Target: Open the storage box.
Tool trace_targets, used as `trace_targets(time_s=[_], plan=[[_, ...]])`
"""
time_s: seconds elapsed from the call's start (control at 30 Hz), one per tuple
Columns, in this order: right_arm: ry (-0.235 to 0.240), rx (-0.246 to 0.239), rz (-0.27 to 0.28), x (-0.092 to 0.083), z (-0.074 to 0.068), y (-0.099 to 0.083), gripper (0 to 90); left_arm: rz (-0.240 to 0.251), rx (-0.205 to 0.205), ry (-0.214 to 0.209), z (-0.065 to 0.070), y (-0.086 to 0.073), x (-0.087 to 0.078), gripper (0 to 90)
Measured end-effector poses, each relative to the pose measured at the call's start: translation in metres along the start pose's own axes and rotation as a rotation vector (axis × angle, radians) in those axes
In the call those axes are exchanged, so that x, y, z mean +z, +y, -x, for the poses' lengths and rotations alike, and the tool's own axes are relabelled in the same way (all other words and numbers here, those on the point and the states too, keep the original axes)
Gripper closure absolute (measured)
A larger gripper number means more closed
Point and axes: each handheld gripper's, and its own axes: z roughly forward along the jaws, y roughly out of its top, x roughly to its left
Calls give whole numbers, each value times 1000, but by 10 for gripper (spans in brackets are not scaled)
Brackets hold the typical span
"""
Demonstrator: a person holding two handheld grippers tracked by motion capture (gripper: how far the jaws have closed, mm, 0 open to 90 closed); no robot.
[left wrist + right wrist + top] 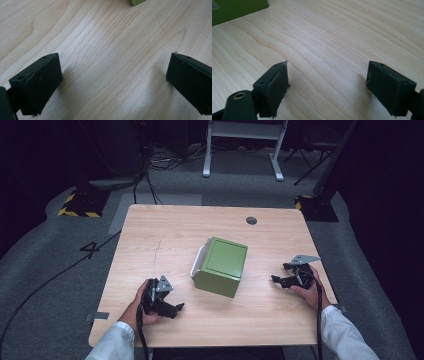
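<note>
The wooden table (150, 235) is evenly lit against dark surroundings; close views are soft, with faint shadows.

The left gripper (113, 80) has its black jaws spread wide over bare wooden surface (105, 50); a green corner (138, 2) peeks at the top edge

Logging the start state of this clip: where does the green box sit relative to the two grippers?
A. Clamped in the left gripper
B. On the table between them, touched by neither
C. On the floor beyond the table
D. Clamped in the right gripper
B: the green box rests on the table between the left gripper and right gripper, both with jaws apart over bare wood.
</note>
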Motion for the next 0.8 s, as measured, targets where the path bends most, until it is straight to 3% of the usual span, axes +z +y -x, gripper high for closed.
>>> trace_targets(time_s=[0.07, 0.2, 0.27, 0.33, 0.4, 0.5, 0.63, 0.73, 0.8], plan=[[0, 0, 0, 0, 0, 0, 179, -5, 13, -9, -2, 0, -1, 5], [1, 0, 0, 1, 0, 1, 177, -21, -7, 3, -5, 0, -3, 11], [1, 0, 0, 1, 0, 1, 177, -18, -15, 16, -10, 1, -7, 83], [1, 0, -1, 1, 0, 1, 177, -11, -16, 41, -14, 2, -11, 236], [1, 0, -1, 1, 0, 1, 177, -1, -24, 53, -17, 4, -14, 181], [0, 0, -1, 0, 0, 0, 177, 44, -36, 66, -22, 13, -21, 248], [0, 0, -1, 0, 0, 0, 177, 144, -65, 81, -31, 34, -31, 245], [1, -2, 0, 0, 0, 0, 177, 192, -101, 85, -38, 45, -34, 245], [2, -1, 0, 0, 0, 0, 176, 207, -103, 86, -41, 51, -35, 245]])
